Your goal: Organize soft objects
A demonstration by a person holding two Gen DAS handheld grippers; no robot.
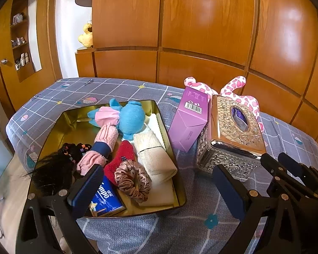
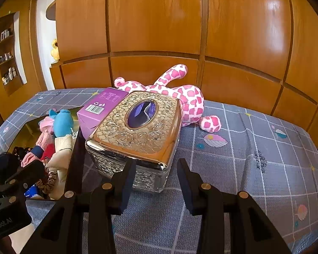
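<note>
A gold tin tray (image 1: 59, 131) on the bed holds a blue plush (image 1: 131, 118), pink gloves (image 1: 106, 137), a red sock (image 1: 120, 158), a satin scrunchie (image 1: 133, 180), cream cloth (image 1: 154, 156), a tissue pack (image 1: 106, 199) and black hair (image 1: 50, 169). My left gripper (image 1: 157, 167) hovers wide open over the tray's near right corner, holding nothing. A pink-spotted plush (image 2: 190, 99) lies behind the ornate metal tissue box (image 2: 137, 127). My right gripper (image 2: 156, 162) is open just short of that box's near corner, with nothing between its pads.
A purple carton (image 1: 190, 116) leans between the tray and the tissue box (image 1: 233, 131). The bed's grey checked cover (image 2: 243, 158) stretches to the right. Wooden wardrobe panels (image 1: 201, 21) stand behind the bed. The bed edge drops off at the left.
</note>
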